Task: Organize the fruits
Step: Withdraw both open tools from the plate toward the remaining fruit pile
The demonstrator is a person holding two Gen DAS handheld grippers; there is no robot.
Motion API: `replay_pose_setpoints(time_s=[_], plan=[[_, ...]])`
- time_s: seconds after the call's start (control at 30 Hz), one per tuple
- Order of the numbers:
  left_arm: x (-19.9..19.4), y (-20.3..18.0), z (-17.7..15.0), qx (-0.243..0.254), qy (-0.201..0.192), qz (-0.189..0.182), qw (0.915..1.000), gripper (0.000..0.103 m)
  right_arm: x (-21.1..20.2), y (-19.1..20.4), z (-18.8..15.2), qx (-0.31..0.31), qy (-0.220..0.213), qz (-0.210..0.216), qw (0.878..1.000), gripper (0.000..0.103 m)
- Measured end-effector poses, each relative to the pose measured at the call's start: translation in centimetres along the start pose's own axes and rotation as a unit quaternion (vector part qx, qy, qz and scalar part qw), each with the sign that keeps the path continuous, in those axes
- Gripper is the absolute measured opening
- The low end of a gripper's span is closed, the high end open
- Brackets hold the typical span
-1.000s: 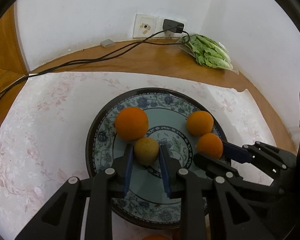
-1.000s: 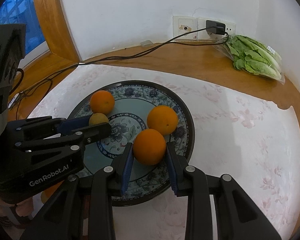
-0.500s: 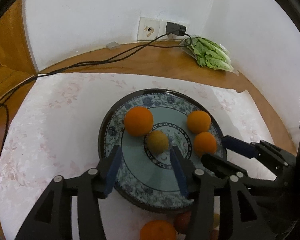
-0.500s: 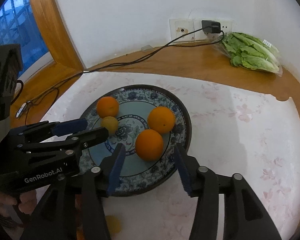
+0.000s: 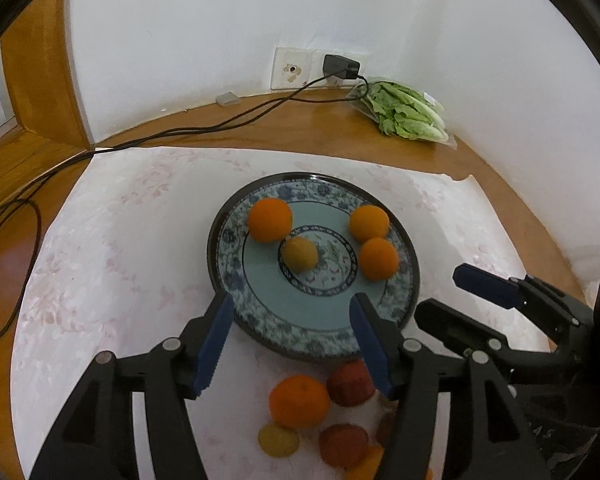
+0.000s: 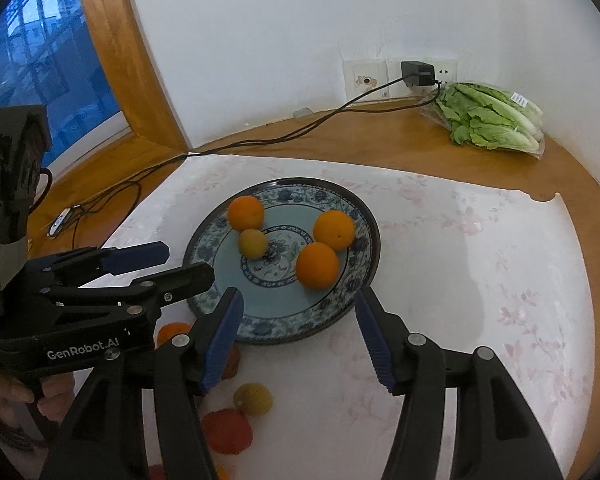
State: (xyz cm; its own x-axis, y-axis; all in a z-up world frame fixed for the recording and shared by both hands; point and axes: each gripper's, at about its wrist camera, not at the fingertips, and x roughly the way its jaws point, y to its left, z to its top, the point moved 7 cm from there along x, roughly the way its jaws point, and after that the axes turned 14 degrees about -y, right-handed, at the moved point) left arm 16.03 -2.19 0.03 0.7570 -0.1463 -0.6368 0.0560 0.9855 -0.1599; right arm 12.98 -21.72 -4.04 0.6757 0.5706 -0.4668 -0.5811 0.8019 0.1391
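both tongs, left (image 5: 292, 344) and right (image 6: 298, 336), just opened and empty, four fruits sit on the plate (image 5: 384, 344) just ahead, loose fruits (image 5: 300, 400) remain on the surface under them, so roughly half done.

plate (image 5: 225, 248): glazed ceramic, pretty glossy
oranges (image 5: 269, 220): dimpled peel, matt-ish
tablecloth (image 5: 112, 248): looks like soft matt cloth
counter (image 6: 340, 136): smooth varnished wood
lettuce bag (image 6: 496, 120): shiny clear plastic, plate's 2 o'clock
gripper pads (image 6: 222, 340): ribbed blue, rubbery-looking
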Motion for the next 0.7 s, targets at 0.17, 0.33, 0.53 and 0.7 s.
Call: replay_pose_setpoints(time_s=[0.17, 0.33, 0.53, 0.7], plan=[[-1.5, 0.1, -0.6, -0.007, 0.001, 0.002, 1.0000, 0.064, -1.5, 0.6, -0.3, -0.004, -0.003, 0.000, 1.000, 0.060], [-2.9, 0.2, -1.1, -0.010, 0.000, 0.000, 0.9999, 0.064, -2.7, 1.2, -1.0, -0.006, 0.003, 0.002, 1.000, 0.060], [-4.2, 0.2, -1.9, -0.015, 0.002, -0.001, 0.9999, 0.064, -3.9, 1.8, -1.9, -0.006, 0.005, 0.003, 1.000, 0.060], [-5.1, 0.4, -2.8, -0.019, 0.005, 0.000, 0.9998, 0.064, -4.6, 2.1, -2.8, 0.004, 0.012, 0.004, 1.000, 0.060]])
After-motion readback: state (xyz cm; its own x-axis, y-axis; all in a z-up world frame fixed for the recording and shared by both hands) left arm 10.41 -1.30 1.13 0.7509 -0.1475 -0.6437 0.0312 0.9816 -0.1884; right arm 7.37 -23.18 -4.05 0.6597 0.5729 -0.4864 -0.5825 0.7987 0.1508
